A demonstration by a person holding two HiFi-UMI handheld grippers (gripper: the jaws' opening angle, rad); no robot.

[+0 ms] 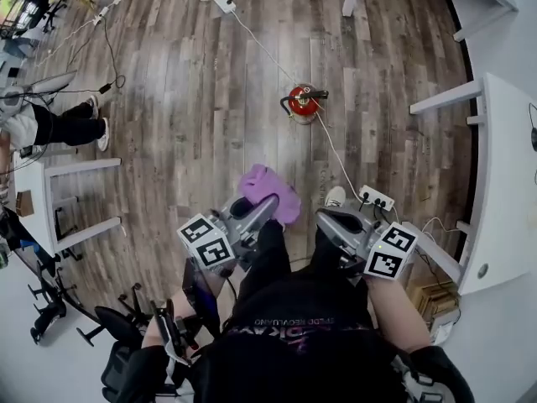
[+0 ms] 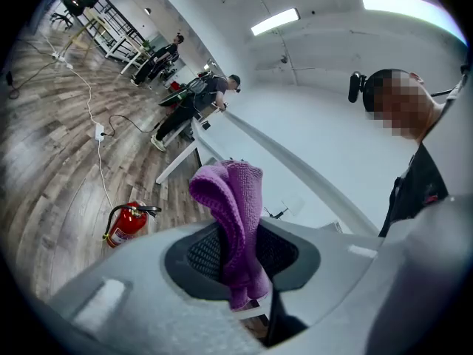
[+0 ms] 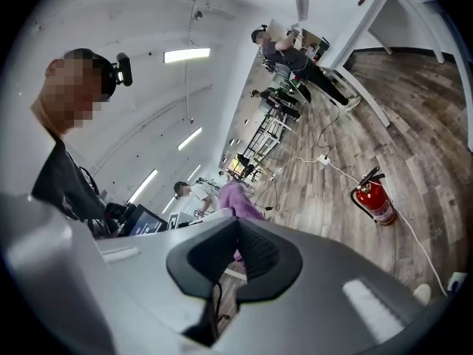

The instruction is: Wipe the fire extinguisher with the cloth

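A red fire extinguisher (image 1: 303, 103) stands upright on the wood floor ahead of me, well away from both grippers. It also shows at lower left in the left gripper view (image 2: 126, 224) and at right in the right gripper view (image 3: 375, 200). My left gripper (image 1: 267, 204) is shut on a purple cloth (image 1: 270, 191), which sticks up folded between its jaws (image 2: 235, 220). My right gripper (image 1: 329, 218) is shut with nothing in it, and the cloth (image 3: 238, 198) shows beyond its jaws.
A white cable (image 1: 331, 145) runs across the floor past the extinguisher to a power strip (image 1: 377, 197) near my feet. White desks (image 1: 503, 175) stand at right, a white table (image 1: 59, 200) and a seated person (image 1: 67, 124) at left. Office chairs (image 1: 59, 309) are at lower left.
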